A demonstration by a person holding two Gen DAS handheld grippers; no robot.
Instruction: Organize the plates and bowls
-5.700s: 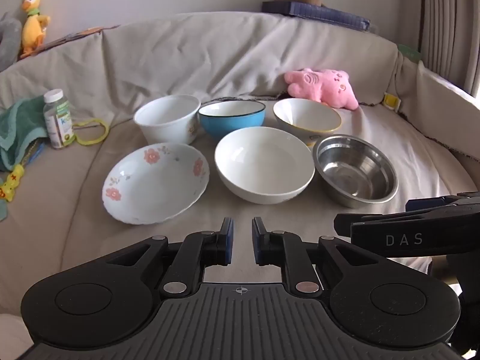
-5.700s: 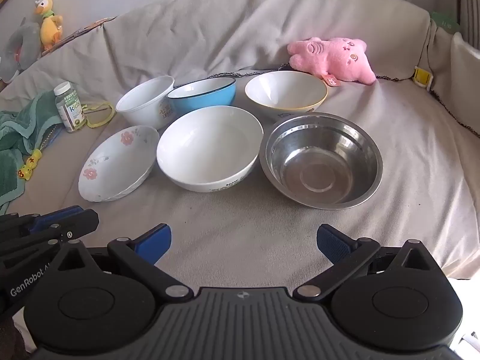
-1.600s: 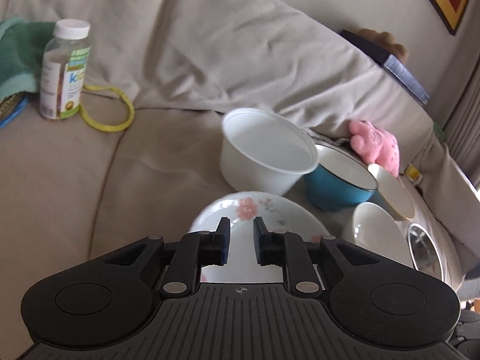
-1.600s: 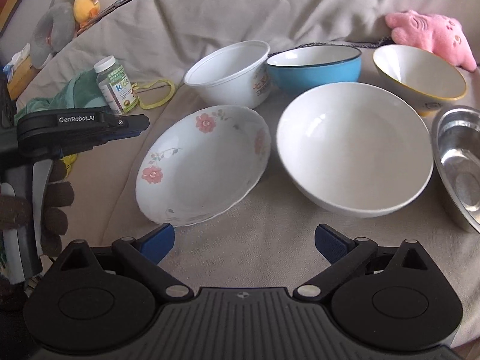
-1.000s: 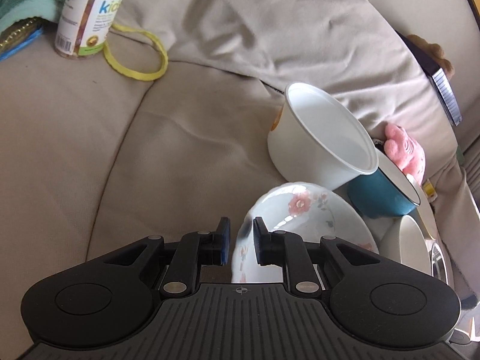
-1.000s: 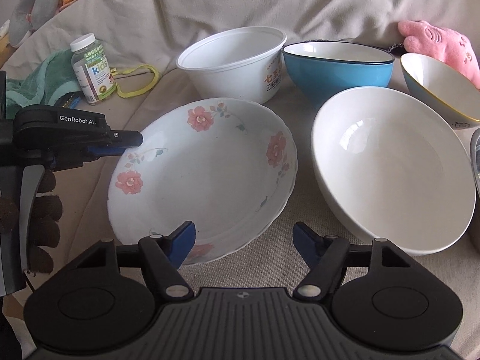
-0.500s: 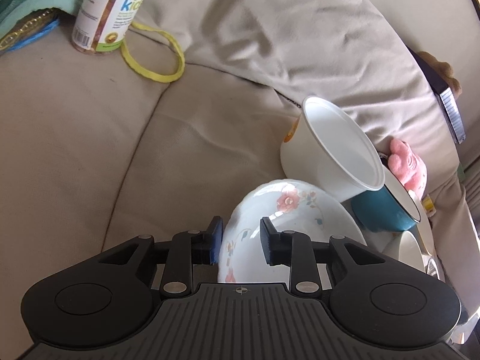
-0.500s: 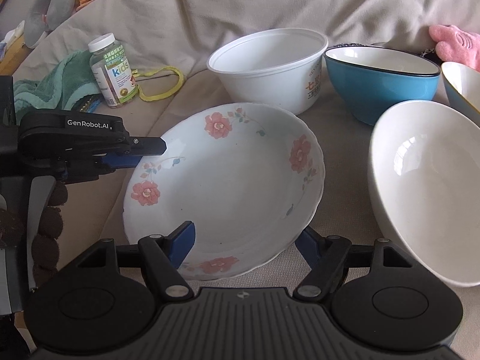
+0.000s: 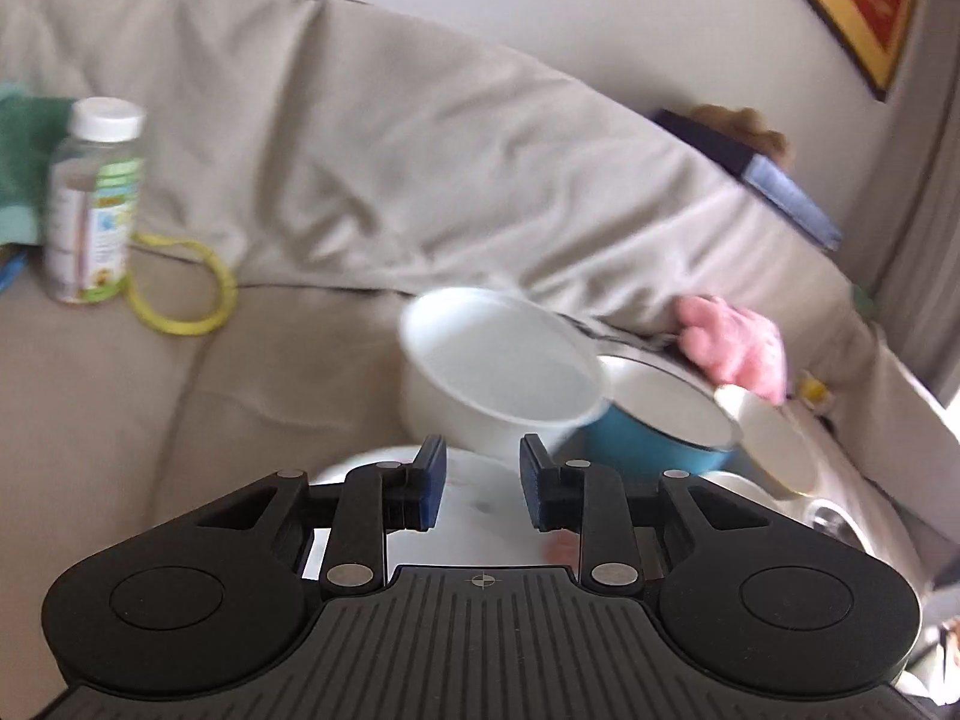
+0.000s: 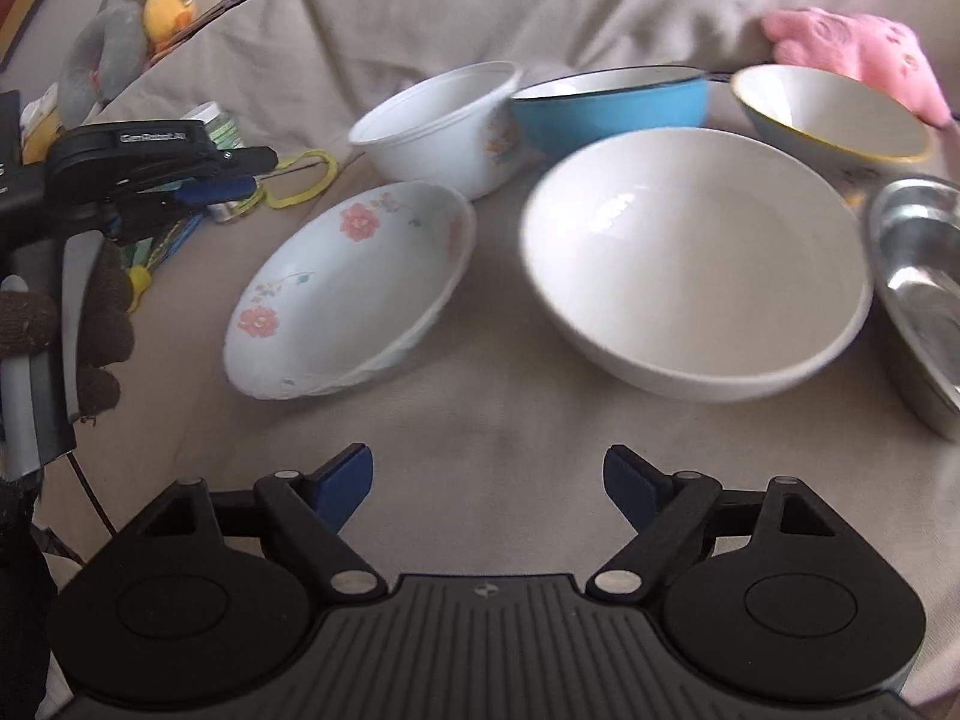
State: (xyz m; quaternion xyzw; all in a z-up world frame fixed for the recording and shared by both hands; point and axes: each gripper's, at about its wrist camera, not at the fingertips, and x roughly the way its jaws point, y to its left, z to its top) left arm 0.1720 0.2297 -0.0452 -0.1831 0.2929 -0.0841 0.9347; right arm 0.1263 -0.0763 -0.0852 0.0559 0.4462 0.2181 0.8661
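Note:
The floral plate (image 10: 348,294) lies tilted on the beige sofa cover, free of both grippers. My left gripper (image 9: 477,480) hovers over its left rim with a gap between the pads and nothing pressed; in the right wrist view the left gripper (image 10: 249,171) sits up and left of the plate. The jaws of my right gripper (image 10: 489,480) are opening wide, near the front, with nothing between them. Beyond it are a large white bowl (image 10: 696,264), a white plastic bowl (image 10: 444,120), a blue bowl (image 10: 612,102), a yellow-rimmed bowl (image 10: 834,114) and a steel bowl (image 10: 918,288).
A vitamin bottle (image 9: 90,204) and a yellow ring (image 9: 180,288) lie left of the dishes by a green cloth. A pink plush toy (image 10: 858,54) rests against the sofa back at the right. A gloved hand (image 10: 72,324) holds the left gripper's handle.
My left gripper let go of the floral plate's rim and rose away. My right gripper drew back from the plate's near edge, shifted right and opened wider. The plate settled on the sofa.

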